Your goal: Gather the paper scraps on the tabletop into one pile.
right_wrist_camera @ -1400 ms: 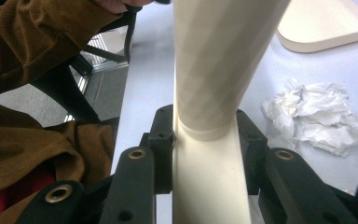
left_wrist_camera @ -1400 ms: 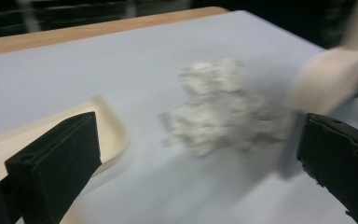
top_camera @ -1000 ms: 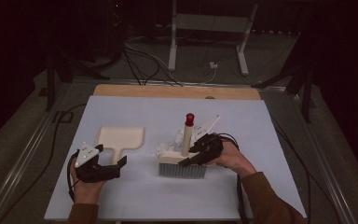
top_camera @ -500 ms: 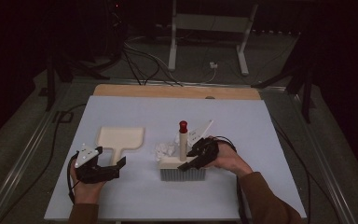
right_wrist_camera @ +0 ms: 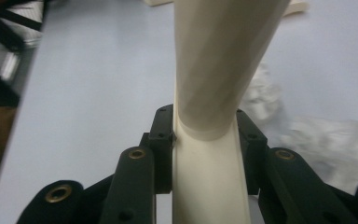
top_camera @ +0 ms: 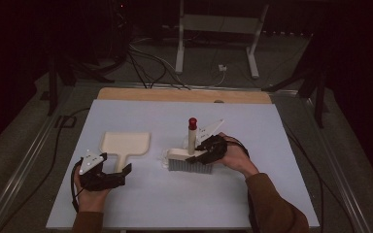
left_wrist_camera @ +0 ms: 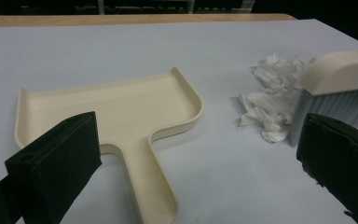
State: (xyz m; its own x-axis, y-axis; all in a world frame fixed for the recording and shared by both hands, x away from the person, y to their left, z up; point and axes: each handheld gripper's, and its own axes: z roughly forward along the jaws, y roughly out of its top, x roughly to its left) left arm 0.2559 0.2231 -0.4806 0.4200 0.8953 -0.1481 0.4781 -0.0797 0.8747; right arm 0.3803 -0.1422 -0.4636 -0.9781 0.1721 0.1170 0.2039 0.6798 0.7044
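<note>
One brush [top_camera: 190,156], one dustpan [top_camera: 125,145] and one small heap of crumpled paper [left_wrist_camera: 270,106] lie on the table [top_camera: 272,145], near its middle. The right gripper [top_camera: 205,151] is clamped on the brush where head meets handle; the bristles rest on the table with the paper just beside them, and the red-tipped handle stands upright. The left gripper [top_camera: 108,177], near the front edge, has its jaws wide apart and empty, to either side of the dustpan's handle without touching it. In the high view the paper is mostly hidden behind the brush; in the left gripper view the brush is cut off at the frame's edge.
</note>
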